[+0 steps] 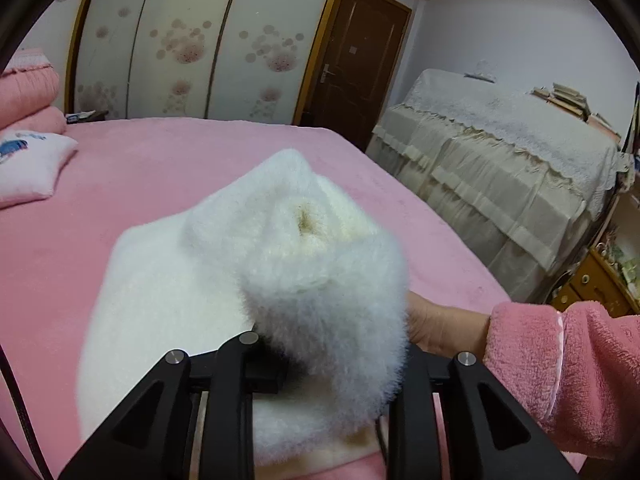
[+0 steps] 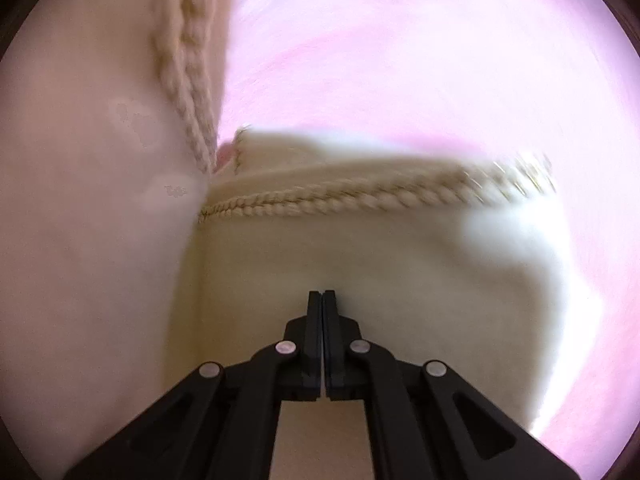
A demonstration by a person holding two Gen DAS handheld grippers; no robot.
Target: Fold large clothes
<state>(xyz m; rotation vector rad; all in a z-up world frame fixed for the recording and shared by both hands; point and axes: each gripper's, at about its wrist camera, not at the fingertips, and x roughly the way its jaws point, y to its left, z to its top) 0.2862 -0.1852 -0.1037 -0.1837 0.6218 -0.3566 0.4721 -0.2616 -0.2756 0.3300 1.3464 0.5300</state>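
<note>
A fluffy white garment (image 1: 168,292) lies on the pink bed (image 1: 168,160). A bunched part of it (image 1: 320,280) is lifted and sits between the fingers of my left gripper (image 1: 328,364), hiding the fingertips. In the right wrist view the garment's cream inner side (image 2: 360,256) with a braided seam (image 2: 340,196) fills the frame. My right gripper (image 2: 322,296) has its jaws together; I cannot tell whether cloth is pinched between them. A hand in a pink sleeve (image 1: 560,372) is beside the left gripper.
A pink star pillow (image 1: 28,164) and folded pink quilts (image 1: 28,96) are at the bed's left. A lace-covered piece of furniture (image 1: 512,152) stands to the right, a wardrobe (image 1: 192,40) and a brown door (image 1: 360,60) behind.
</note>
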